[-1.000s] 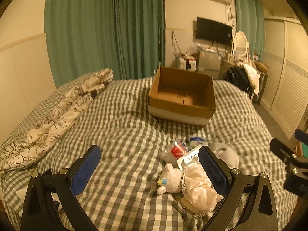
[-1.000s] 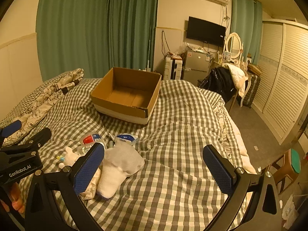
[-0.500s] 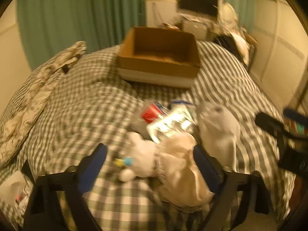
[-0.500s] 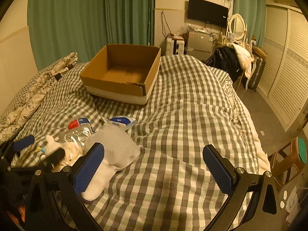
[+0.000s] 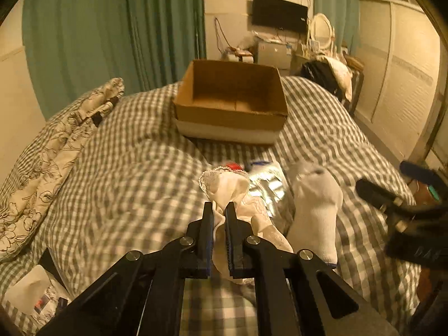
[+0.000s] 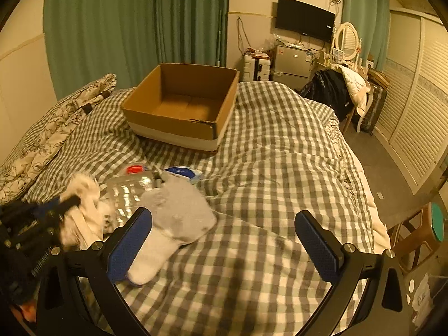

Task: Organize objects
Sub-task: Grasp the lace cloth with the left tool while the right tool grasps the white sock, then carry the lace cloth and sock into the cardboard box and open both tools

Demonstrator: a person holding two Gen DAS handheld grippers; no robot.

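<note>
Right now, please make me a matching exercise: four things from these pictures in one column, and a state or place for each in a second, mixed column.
Column one:
1. left gripper
2. right gripper
3. cardboard box
4. grey sock

Column two:
a. lying flat on the checked bedcover
b. open, holding nothing
c. empty inside, top open
d. shut on the lace-trimmed white cloth

Pairs: 1-d, 2-b, 3-c, 4-a

Light: dim, warm amber.
Glare: foil pack (image 5: pixel 266 187), centre.
Blur: left gripper (image 6: pixel 70 201) at 9 o'clock.
Edges: fisheye bending, black corners.
</note>
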